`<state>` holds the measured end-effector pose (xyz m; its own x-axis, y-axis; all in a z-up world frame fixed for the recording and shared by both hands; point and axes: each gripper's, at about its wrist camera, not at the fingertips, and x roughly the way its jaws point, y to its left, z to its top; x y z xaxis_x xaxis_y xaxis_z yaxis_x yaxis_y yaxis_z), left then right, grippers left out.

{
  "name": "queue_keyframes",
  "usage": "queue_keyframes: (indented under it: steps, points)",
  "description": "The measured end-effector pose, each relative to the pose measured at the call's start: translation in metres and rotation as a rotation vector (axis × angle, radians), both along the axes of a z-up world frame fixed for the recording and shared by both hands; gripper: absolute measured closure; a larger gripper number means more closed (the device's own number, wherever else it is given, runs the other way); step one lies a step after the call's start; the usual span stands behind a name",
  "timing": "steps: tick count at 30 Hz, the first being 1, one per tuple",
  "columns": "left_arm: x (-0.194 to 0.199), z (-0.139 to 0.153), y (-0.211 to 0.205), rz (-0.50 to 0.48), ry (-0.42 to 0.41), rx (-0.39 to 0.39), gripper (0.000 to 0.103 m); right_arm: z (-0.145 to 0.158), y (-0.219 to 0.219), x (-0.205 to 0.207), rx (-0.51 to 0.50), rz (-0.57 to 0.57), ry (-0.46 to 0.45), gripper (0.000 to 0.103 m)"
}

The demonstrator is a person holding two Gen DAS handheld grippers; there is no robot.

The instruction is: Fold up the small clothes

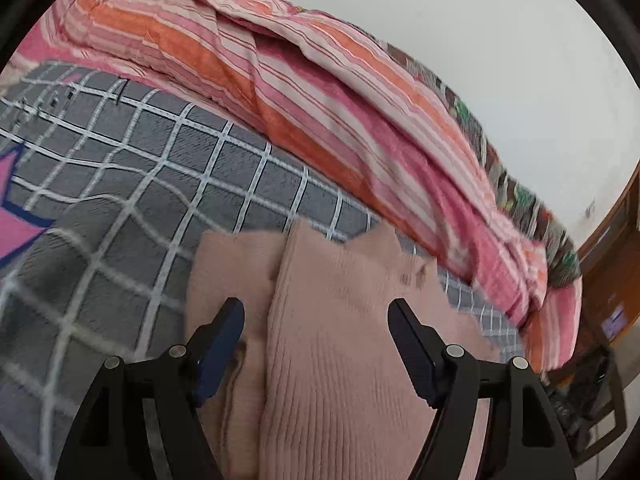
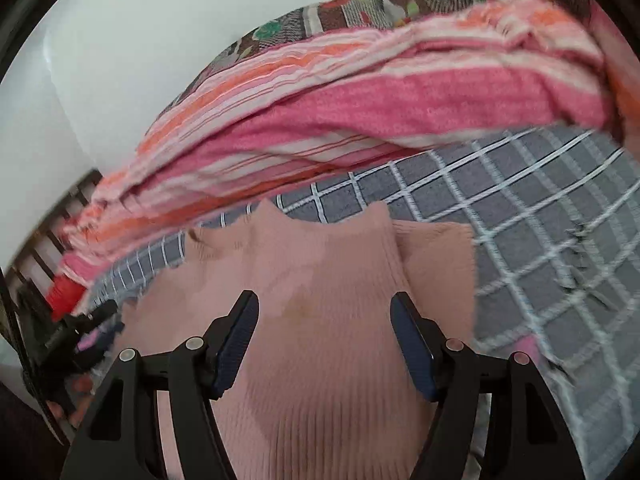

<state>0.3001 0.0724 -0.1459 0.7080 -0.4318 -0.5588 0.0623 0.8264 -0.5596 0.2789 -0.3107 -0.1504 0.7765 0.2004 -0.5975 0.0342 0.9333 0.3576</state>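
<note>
Pink ribbed knit garment (image 1: 332, 320) on the grey checked bed sheet (image 1: 160, 160).
We see the left gripper (image 1: 316, 312) and right gripper (image 2: 324, 304) poised above it, both spread wide, holding nothing.

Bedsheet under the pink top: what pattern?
Grey bedsheet with a white grid, clearest in left wrist view.

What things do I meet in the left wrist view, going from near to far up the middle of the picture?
Left hand-held gripper with open jaws → pink ribbed garment → grey checked sheet → pink and orange striped quilt → white wall.
</note>
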Motion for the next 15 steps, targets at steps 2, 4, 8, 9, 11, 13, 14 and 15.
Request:
queue_keyframes:
  steps: [2, 4, 8, 9, 11, 13, 14, 15]
  points:
    - [-0.021, 0.004, 0.004, -0.03, -0.01, -0.015, 0.03, 0.007, -0.002, -0.028, 0.008, 0.024, 0.01, 0.036]
    - [-0.047, 0.005, 0.007, -0.062, 0.004, -0.005, 0.03, 0.01, -0.006, -0.052, 0.028, 0.045, 0.02, 0.035]
    - [-0.095, 0.0, 0.013, -0.102, 0.014, -0.002, 0.03, 0.01, -0.014, -0.102, 0.04, 0.06, 0.053, 0.034]
    - [-0.107, -0.002, 0.015, -0.11, 0.016, -0.006, 0.03, 0.008, -0.015, -0.11, 0.049, 0.066, 0.057, 0.034]
    - [-0.13, -0.004, 0.021, -0.123, 0.012, -0.052, 0.03, 0.002, -0.015, -0.128, 0.072, 0.087, 0.073, 0.034]
    - [-0.144, -0.008, 0.023, -0.137, 0.007, -0.112, 0.03, -0.007, -0.011, -0.137, 0.081, 0.105, 0.091, 0.034]
    - [-0.145, -0.011, 0.022, -0.137, 0.014, -0.124, 0.03, -0.014, -0.009, -0.139, 0.087, 0.107, 0.104, 0.034]
    - [-0.143, -0.014, 0.021, -0.137, 0.029, -0.137, 0.03, -0.021, -0.008, -0.138, 0.105, 0.102, 0.116, 0.034]
